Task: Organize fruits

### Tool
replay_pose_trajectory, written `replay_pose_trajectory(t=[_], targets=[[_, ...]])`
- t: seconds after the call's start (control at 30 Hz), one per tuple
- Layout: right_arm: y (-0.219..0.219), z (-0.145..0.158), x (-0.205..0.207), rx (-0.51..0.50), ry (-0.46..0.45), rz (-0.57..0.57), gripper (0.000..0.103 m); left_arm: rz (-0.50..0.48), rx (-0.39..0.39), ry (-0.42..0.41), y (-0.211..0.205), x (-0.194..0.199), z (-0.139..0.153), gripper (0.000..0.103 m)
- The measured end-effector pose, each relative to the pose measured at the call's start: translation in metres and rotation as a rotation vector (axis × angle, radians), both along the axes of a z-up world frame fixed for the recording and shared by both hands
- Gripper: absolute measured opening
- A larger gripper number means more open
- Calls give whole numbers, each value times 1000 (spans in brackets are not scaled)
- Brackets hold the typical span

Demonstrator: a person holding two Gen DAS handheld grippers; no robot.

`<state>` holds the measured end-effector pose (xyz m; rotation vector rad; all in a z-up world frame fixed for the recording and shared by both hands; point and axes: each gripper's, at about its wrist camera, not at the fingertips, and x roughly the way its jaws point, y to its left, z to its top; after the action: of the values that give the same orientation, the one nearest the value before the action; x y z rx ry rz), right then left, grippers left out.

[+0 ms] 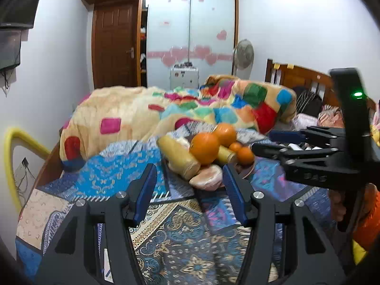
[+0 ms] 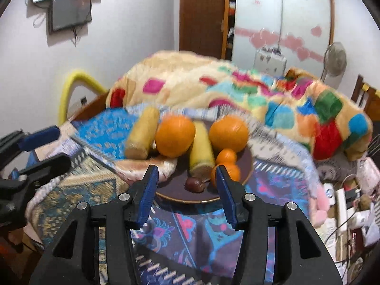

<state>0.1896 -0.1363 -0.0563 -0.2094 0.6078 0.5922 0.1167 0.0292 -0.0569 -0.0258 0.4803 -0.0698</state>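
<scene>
Black two-finger right tool (image 2: 187,173) with blue ribbed pads hangs released and empty just short of the near rim of a dark round plate with a gold edge (image 2: 247,163), which rests on a blue patterned woven bedspread (image 2: 204,237) toward the foot of the bed. Straight ahead between its pads lie a small brown rounded fruit (image 2: 193,184), a yellow cut cylinder of fruit (image 2: 201,150) with its long axis running away from the tool, and two small tangerines (image 2: 226,163) touching the right pad's side. Behind sit two large smooth oranges (image 2: 175,137), a second pale yellow cylinder (image 2: 142,135) leaning off the plate's left rim, and a pinkish flat piece (image 2: 144,165) at the front left. Matching left tool (image 1: 190,180), also spread wide and empty, waits left of the pile. By position, the right tool looks nearer the plate. Whether sorting is under way or finished cannot be told.
</scene>
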Motion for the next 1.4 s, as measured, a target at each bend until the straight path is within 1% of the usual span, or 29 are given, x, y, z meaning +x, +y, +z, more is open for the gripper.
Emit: replay_pose_trajectory(t=[0.17, 0.27, 0.3, 0.37, 0.4, 0.43, 0.47, 0.53, 0.57, 0.63, 0.67, 0.73, 0.8, 0.87, 0.9, 0.97, 1.1, 1.4], targets=[[-29, 53, -50, 109, -133, -23, 46, -2, -10, -61, -13, -28, 33, 57], [-43, 76, -77, 169, -194, -40, 46, 0, -3, -103, -21, -48, 54, 58], [-46, 81, -84, 185, -207, -43, 46, 4, -3, -121, -24, -56, 62, 60], [-55, 93, -102, 220, -239, -56, 46, 18, -3, -165, -29, -75, 75, 69], [-57, 96, -108, 231, -250, -60, 47, 25, -4, -183, -30, -82, 80, 77], [-61, 101, -116, 246, -259, -60, 49, 29, -5, -205, -32, -91, 85, 83], [-63, 103, -121, 256, -264, -59, 52, 30, -4, -223, -34, -100, 90, 84], [-68, 108, -132, 270, -283, -67, 62, 31, 5, -243, -39, -114, 99, 86], [-70, 110, -138, 278, -297, -76, 65, 31, 10, -251, -41, -120, 102, 87], [-74, 114, -147, 298, -318, -85, 75, 35, 12, -269, -43, -130, 107, 93], [-75, 115, -151, 305, -326, -89, 77, 39, 11, -279, -44, -136, 110, 94], [-77, 117, -158, 313, -349, -103, 86, 46, 13, -295, -47, -146, 114, 99], [-78, 119, -164, 313, -368, -114, 90, 51, 15, -305, -49, -155, 116, 101], [-78, 119, -171, 310, -384, -122, 97, 55, 22, -314, -50, -163, 119, 101], [-79, 120, -174, 313, -390, -127, 103, 60, 27, -319, -51, -166, 120, 101], [-80, 121, -178, 317, -403, -137, 103, 69, 36, -327, -53, -172, 121, 102], [-83, 121, -183, 323, -400, -129, 103, 71, 42, -341, -55, -182, 124, 103], [-87, 117, -191, 323, -402, -129, 103, 71, 35, -354, -55, -187, 122, 103]])
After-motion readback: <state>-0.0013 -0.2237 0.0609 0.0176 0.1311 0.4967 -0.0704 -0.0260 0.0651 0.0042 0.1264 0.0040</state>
